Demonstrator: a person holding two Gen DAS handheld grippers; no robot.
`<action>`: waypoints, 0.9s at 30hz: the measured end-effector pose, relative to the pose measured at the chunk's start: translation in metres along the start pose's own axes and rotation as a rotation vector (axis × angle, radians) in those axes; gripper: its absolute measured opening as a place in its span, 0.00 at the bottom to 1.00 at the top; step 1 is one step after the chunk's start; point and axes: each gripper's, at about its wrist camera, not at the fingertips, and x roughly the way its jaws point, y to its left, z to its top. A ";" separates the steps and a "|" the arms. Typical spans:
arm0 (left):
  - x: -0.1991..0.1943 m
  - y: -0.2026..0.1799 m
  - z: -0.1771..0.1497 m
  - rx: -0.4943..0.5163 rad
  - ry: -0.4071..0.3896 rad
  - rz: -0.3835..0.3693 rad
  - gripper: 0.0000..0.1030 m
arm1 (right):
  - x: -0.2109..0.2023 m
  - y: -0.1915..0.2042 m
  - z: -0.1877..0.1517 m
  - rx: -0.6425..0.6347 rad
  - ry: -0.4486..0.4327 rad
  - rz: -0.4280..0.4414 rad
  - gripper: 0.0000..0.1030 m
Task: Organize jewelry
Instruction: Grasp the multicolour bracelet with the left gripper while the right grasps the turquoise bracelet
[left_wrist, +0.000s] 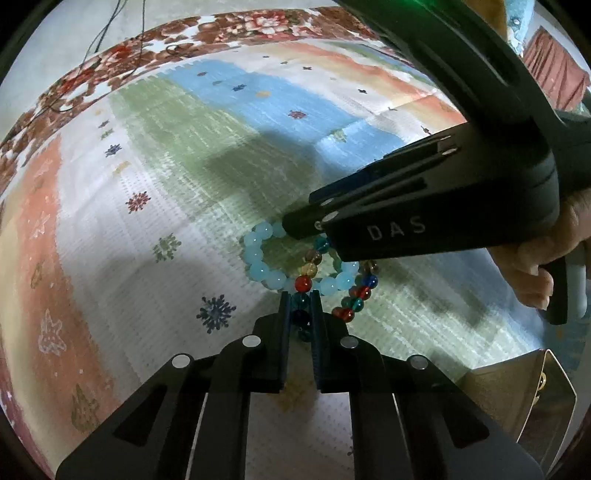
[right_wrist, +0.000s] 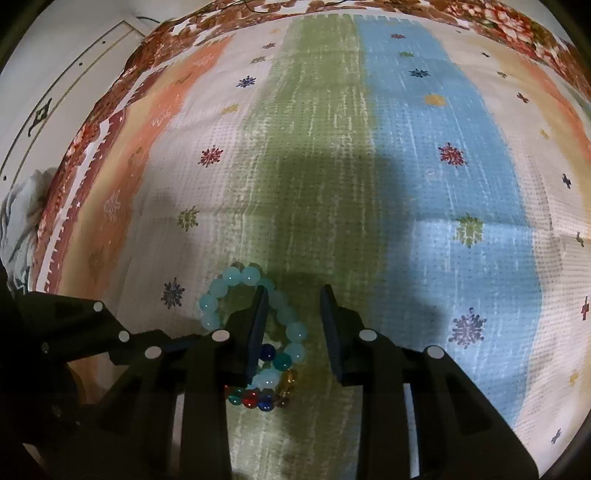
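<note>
Two bead bracelets lie tangled on the patterned cloth. The pale blue bracelet (left_wrist: 258, 264) is a ring of milky beads; it also shows in the right wrist view (right_wrist: 236, 280). The multicoloured bracelet (left_wrist: 354, 295) crosses it, with red, teal, amber and dark blue beads; it also shows in the right wrist view (right_wrist: 258, 398). My left gripper (left_wrist: 300, 295) is shut on the multicoloured bracelet's dark beads. My right gripper (right_wrist: 293, 295) is open, its left finger (right_wrist: 258, 325) inside the pale blue ring. In the left wrist view the right gripper (left_wrist: 306, 221) reaches in from the right.
The striped cloth (right_wrist: 332, 147) with snowflake marks covers the table, bordered by a floral band (left_wrist: 110, 62). A shiny metal box (left_wrist: 546, 398) sits at the lower right of the left wrist view. White floor or wall (right_wrist: 55, 74) lies beyond the cloth's left edge.
</note>
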 end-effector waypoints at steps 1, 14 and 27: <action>0.000 -0.001 0.000 0.002 0.001 0.005 0.09 | 0.000 0.001 0.000 -0.002 0.001 -0.002 0.30; -0.004 0.001 -0.004 0.005 0.013 -0.009 0.09 | 0.008 0.008 -0.004 -0.069 -0.003 -0.080 0.12; -0.065 0.007 -0.022 -0.071 -0.131 0.103 0.09 | -0.026 0.010 -0.007 -0.054 -0.061 -0.102 0.12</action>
